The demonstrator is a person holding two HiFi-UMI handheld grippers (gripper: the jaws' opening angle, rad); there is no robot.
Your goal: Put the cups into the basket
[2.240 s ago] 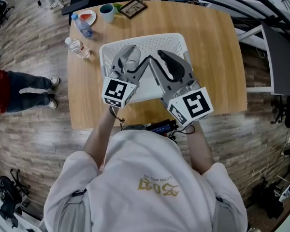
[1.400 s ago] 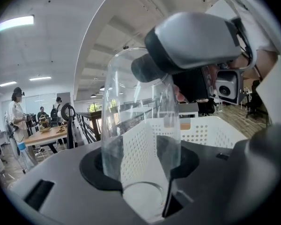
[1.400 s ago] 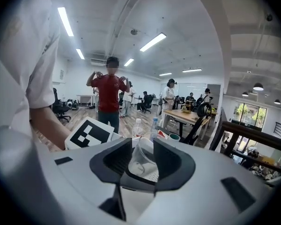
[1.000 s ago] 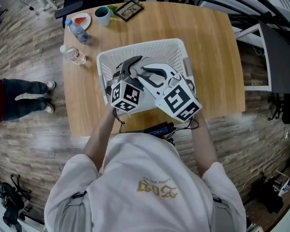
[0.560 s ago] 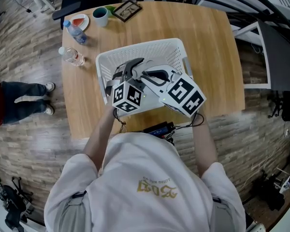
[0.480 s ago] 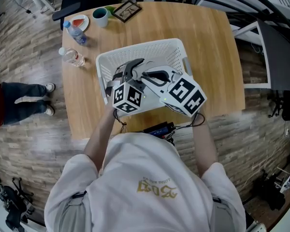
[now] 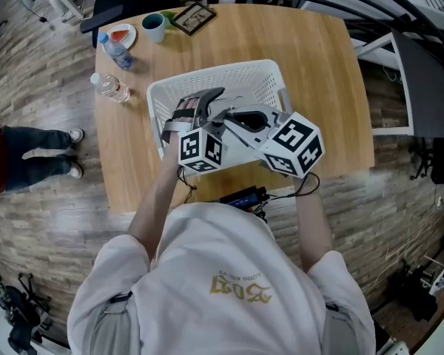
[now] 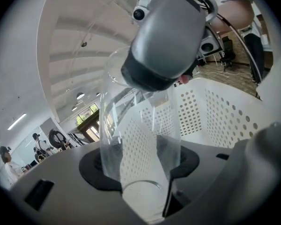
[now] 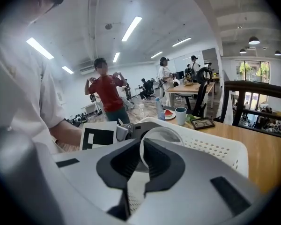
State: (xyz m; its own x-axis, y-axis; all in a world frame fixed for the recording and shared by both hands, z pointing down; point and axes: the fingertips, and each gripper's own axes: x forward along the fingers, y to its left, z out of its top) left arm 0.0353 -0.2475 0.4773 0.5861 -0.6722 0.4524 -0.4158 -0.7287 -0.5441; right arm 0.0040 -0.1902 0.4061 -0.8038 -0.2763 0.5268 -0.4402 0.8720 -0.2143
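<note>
Both claws are on one clear cup [image 8: 140,139], right over the white basket [image 7: 223,68]! The left claw [image 8: 141,172] has its jaws spread wide around the cup's body, with the dark pads pressing on either side near the base, so that is a firm grasp. The right claw [image 9: 139,165] comes in from the other end. Its jaws have just been closing, and the cup's thin rim stands between them, pinched by the pads. In the left gripper view that right claw's grey head sits on the cup's mouth, with the perforated basket wall behind. From the head view the two claws meet nose to nose above the basket's inside, marker cubes toward the person. The cup is hard to pick out there, and I can't tell whether it touches the basket floor. The basket sits mid-way across the wooden surface [image 7: 322,58]. At the far corner, well apart from it, are a teal mug [image 7: 155,24], one water bottle [image 7: 120,47], another [image 7: 112,86], a plate [image 7: 118,32] with a red slice, and a framed picture [image 7: 194,15].
</note>
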